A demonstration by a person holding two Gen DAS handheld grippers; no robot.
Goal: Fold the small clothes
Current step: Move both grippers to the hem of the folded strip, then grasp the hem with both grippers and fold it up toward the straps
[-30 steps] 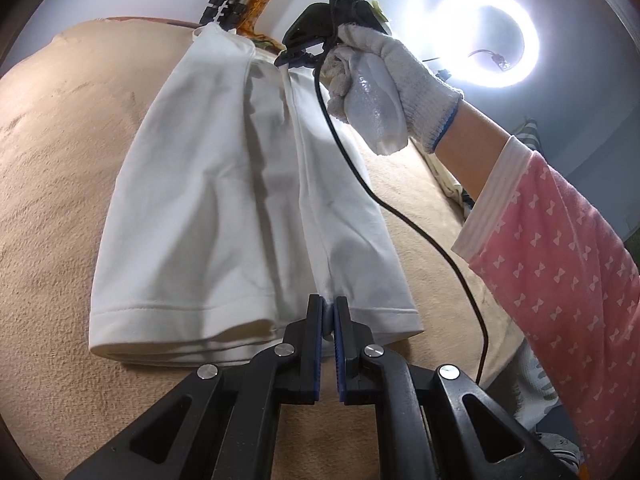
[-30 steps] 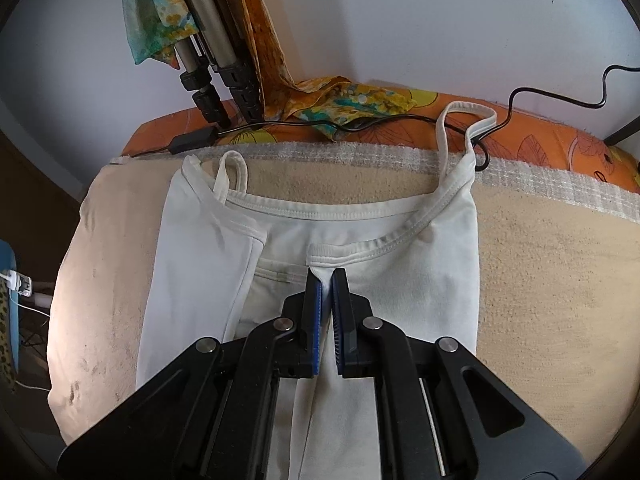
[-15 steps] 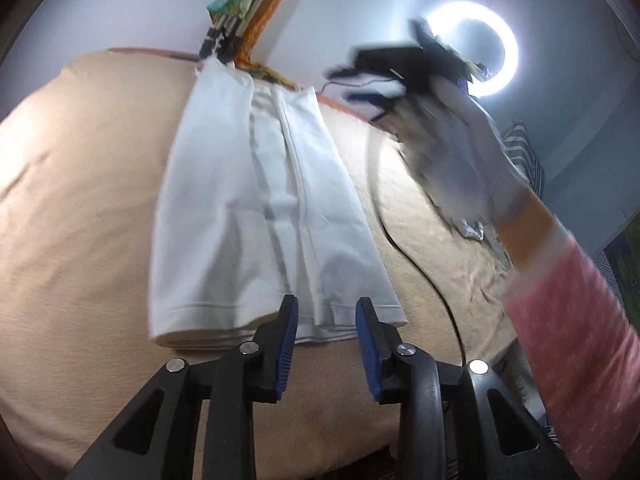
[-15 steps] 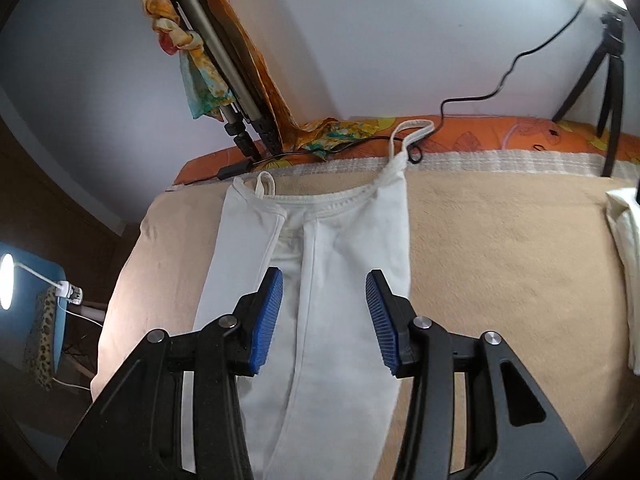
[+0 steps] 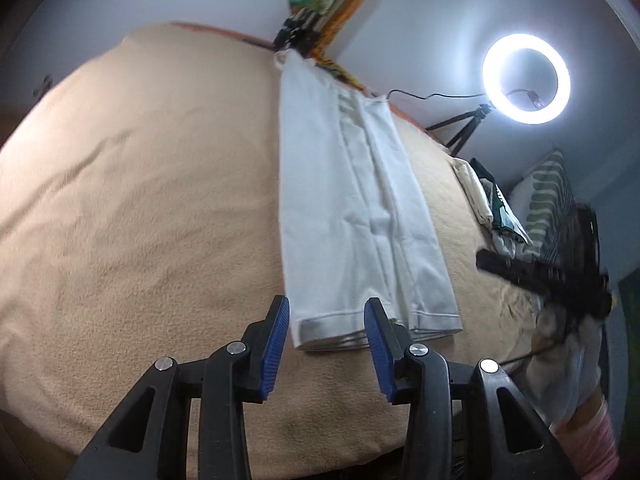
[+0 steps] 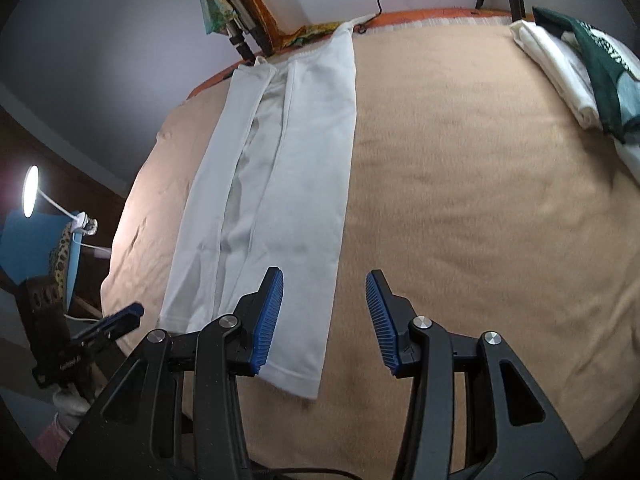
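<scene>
Broadly, a bed covered in a tan blanket [image 6: 460, 184] fills both views, and a white camisole [image 6: 280, 168] lies flat on it, both long sides folded in toward the middle so it forms a narrow strip, with its straps at the far edge of the bed and its hem at the near edge. Against the far right of the blanket rests a stack of folded clothes [image 6: 560, 56], white and dark green. A lit ring light [image 5: 526, 79] stands on a tripod beyond the bed. Just short of the hem, the left gripper [image 5: 326, 344] hovers with jaws wide apart, holding nothing. Above bare blanket right of the strip, the right gripper [image 6: 324, 320] is equally wide and empty
</scene>
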